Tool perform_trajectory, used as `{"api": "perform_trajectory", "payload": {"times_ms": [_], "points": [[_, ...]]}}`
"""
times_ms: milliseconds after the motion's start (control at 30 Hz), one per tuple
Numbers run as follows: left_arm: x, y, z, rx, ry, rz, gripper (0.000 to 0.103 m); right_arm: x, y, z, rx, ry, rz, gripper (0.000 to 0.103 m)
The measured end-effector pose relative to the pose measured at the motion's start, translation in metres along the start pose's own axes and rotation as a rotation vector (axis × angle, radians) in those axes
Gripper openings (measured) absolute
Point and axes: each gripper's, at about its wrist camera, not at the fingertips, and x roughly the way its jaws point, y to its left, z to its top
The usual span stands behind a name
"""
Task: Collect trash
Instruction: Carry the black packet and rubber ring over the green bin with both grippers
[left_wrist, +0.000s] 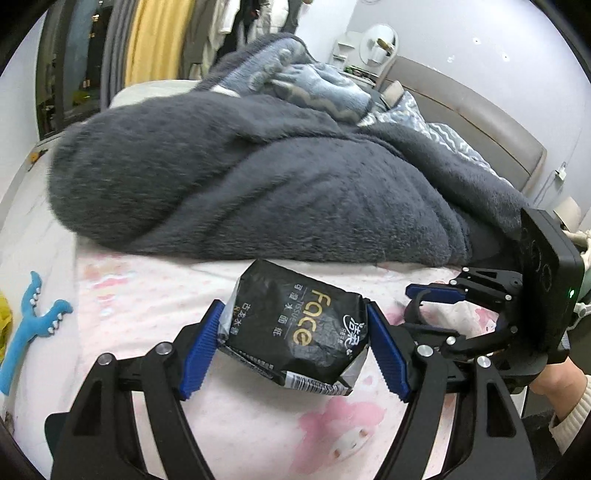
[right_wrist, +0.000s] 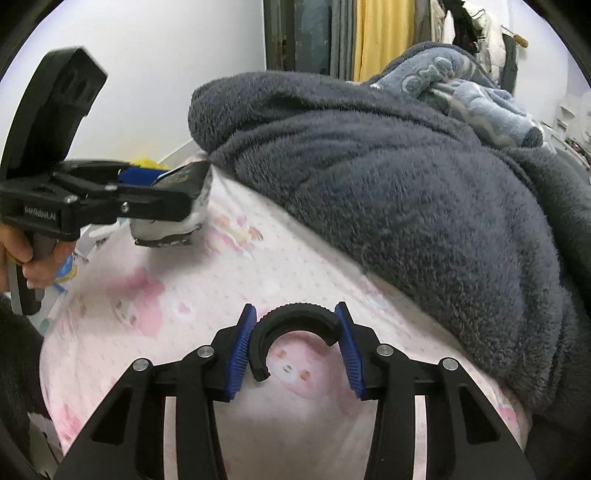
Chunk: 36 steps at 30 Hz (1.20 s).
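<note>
The left tool (left_wrist: 295, 347) grips a black tissue pack (left_wrist: 295, 328) above the pink sheet (left_wrist: 147, 295).

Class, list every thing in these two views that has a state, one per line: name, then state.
Left claw: shut on the tissue pack, lifted off the sheet.
Tissue pack: crumpled, held between the pads.
Right claw: shut on the black C-shaped clip.
Black C-shaped clip: gripped at both sides, opening toward the camera.
Grey blanket: bunched in a heap on the bed.
Pink sheet: spread flat.
</note>
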Motion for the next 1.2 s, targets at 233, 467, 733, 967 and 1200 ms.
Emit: {"api": "perform_trajectory", "payload": {"times_ms": [233, 467, 733, 967, 1200], "points": [[-0.032, 0.021, -0.008, -0.022, -0.029, 0.063, 0.078, 0.001, 0.019, 0.018, 0.078, -0.015, -0.005, 0.044], [-0.057, 0.053, -0.021, -0.071, -0.034, 0.159, 0.078, 0.002, 0.040, 0.041, 0.165, -0.043, 0.040, 0.044], [-0.072, 0.090, -0.039, -0.155, -0.010, 0.265, 0.078, 0.017, 0.083, 0.069, 0.146, -0.052, 0.094, 0.044], [-0.084, 0.125, -0.057, -0.215, 0.022, 0.329, 0.078, 0.035, 0.121, 0.087, 0.114, -0.046, 0.136, 0.044], [-0.091, 0.153, -0.077, -0.265, 0.073, 0.340, 0.078, 0.053, 0.157, 0.101, 0.073, -0.033, 0.168, 0.044]]}}
